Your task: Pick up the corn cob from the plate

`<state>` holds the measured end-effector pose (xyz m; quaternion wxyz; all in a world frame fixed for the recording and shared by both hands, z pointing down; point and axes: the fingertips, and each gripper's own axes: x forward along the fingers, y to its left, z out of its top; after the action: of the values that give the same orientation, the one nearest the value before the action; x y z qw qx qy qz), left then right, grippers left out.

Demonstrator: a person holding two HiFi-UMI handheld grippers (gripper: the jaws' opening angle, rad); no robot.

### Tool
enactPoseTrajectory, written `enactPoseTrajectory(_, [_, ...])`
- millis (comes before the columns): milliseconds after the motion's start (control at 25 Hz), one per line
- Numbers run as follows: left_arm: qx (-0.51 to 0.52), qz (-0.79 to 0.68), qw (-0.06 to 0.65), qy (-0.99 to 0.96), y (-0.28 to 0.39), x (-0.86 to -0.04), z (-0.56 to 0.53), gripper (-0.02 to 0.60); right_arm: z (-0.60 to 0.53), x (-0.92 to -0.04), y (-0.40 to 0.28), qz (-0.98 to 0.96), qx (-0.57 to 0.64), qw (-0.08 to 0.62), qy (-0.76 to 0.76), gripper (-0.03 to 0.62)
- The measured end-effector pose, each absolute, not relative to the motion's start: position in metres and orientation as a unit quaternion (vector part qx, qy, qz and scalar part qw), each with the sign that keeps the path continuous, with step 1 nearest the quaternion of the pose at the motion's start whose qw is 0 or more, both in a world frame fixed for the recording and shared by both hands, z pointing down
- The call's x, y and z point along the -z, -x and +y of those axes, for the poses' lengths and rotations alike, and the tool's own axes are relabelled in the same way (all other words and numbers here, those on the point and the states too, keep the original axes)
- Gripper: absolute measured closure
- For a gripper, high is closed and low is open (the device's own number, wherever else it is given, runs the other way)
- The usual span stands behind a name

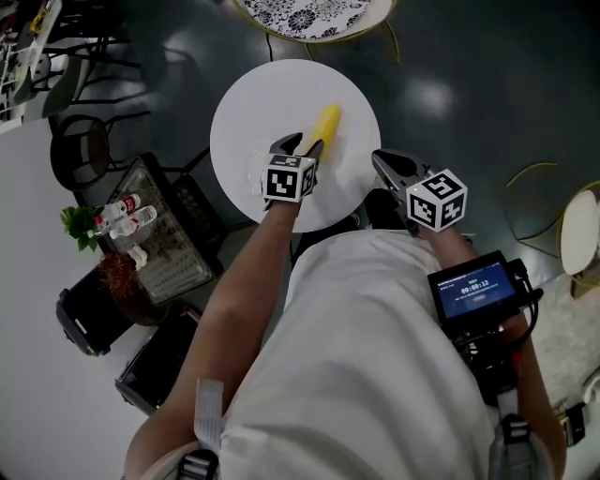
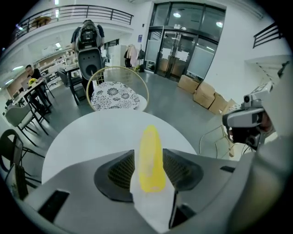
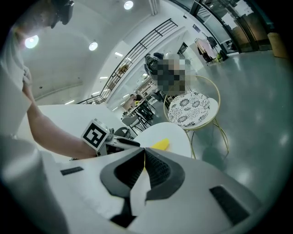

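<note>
A yellow corn cob (image 1: 326,124) stands out over the round white plate-like top (image 1: 262,94) in the head view. My left gripper (image 1: 300,146) is shut on the cob's near end. In the left gripper view the corn cob (image 2: 150,157) sits upright between both ribbed pads (image 2: 121,171), which touch its sides, and the white top (image 2: 82,137) lies beyond. My right gripper (image 1: 380,159) hovers at the top's right edge, empty. Its jaws meet in the right gripper view (image 3: 144,151), where the cob (image 3: 160,145) shows ahead.
A gold-framed chair with a patterned cushion (image 1: 305,14) stands just beyond the round top. A trolley with bottles (image 1: 127,216) and a small plant (image 1: 80,223) is at the left. Another gold chair (image 1: 581,234) is at the right. Cardboard boxes (image 2: 201,91) lie near the glass doors.
</note>
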<state>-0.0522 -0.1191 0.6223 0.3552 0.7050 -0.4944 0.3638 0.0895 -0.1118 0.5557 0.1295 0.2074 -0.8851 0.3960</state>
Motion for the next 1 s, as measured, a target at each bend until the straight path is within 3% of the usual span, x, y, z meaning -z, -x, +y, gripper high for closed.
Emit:
enactPoseTrajectory(80, [-0.347,-0.512,0.347,-0.706,0.056,-0.610,-0.117,0.428,-0.114,-0.552,-0.083,-0.887,-0.394,0.132,-0.199,0.585])
enactPoseTrajectory(160, [-0.326,-0.532,0.337,-0.705,0.061,-0.597,-0.115,0.526,-0.115,-0.549,-0.075,-0.891,-0.390,0.137,-0.189,0.585])
enactPoseTrajectory(240, [-0.304,-0.550,0.332,-0.703,0.066,-0.585,-0.110,0.568,-0.117,-0.544,-0.066,-0.895,-0.383,0.142,-0.177,0.585])
enactPoseTrajectory(600, [-0.205,-0.599,0.338,-0.696,0.077,-0.549,-0.082,0.572,-0.139,-0.527,-0.034,-0.914,-0.346,0.169,-0.125,0.585])
enactPoseTrajectory(1000, [-0.113,-0.645,0.300,-0.693,0.088,-0.498,-0.034,0.572,-0.122,-0.478,-0.015,-0.944,-0.280,0.152,-0.081,0.585])
